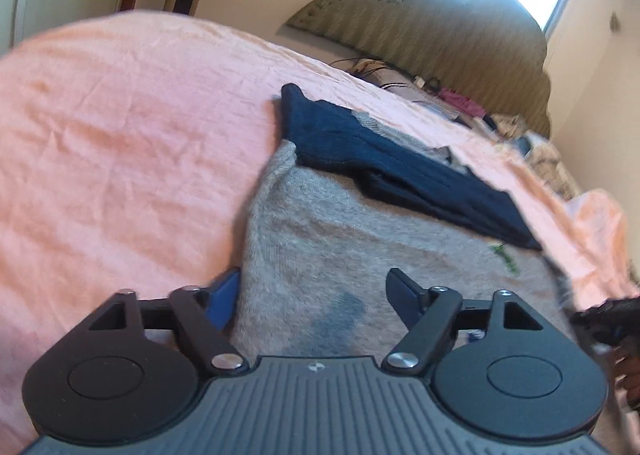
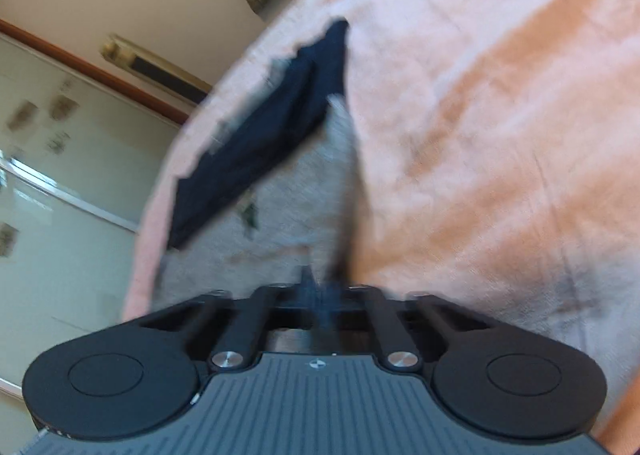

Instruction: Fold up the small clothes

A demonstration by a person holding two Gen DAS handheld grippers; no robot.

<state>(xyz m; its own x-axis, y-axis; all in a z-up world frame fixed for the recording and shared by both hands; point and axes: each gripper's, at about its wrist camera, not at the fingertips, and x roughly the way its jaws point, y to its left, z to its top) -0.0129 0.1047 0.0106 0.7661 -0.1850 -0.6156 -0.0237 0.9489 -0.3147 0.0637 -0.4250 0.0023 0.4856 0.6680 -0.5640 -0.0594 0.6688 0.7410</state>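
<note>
Left wrist view: the left claw (image 1: 316, 301) stands released astride the near edge of the grey garment (image 1: 340, 239) on the bed (image 1: 120, 115). The right claw (image 2: 320, 295) is clenched on that garment's edge; lifting should be even.

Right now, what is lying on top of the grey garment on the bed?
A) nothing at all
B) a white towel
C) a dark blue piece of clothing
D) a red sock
C: a dark blue piece of clothing lies across the far part of the grey garment, both resting on the pink bedcover.
</note>
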